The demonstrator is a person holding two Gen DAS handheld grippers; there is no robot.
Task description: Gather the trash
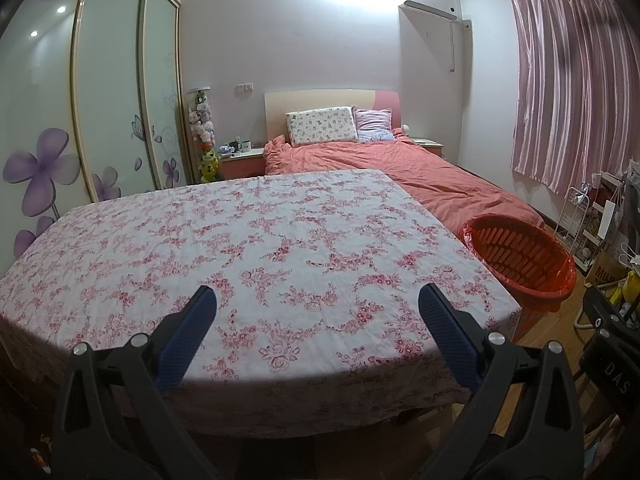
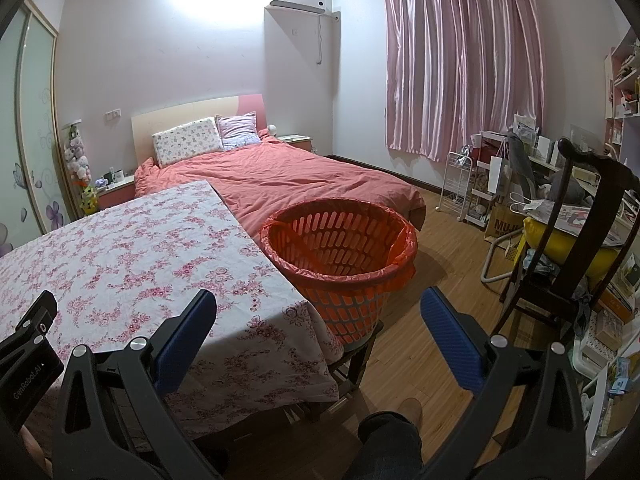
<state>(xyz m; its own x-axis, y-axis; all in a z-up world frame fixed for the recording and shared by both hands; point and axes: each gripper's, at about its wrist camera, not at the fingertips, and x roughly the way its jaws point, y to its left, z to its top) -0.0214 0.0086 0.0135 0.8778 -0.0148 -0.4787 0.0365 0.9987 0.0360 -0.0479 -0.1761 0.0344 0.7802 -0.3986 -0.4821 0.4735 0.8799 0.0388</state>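
An orange slotted basket (image 2: pixel 340 248) lined with an orange bag stands on a low stool at the right edge of the table; it also shows in the left wrist view (image 1: pixel 520 258). The table (image 1: pixel 256 240) wears a pink floral cloth, and no trash shows on it. My left gripper (image 1: pixel 318 300) is open and empty, held over the table's near edge. My right gripper (image 2: pixel 319 304) is open and empty, over the table's right corner, just in front of the basket. The left gripper's body (image 2: pixel 28 344) shows at the left edge of the right wrist view.
A bed (image 2: pixel 280 176) with an orange cover stands behind the table. A dark wooden chair (image 2: pixel 572 240) piled with things, a white wire rack (image 2: pixel 456 184) and cluttered shelves fill the right side. A wardrobe (image 1: pixel 108 100) with sliding doors is on the left. My shoe (image 2: pixel 408 408) is on the wooden floor.
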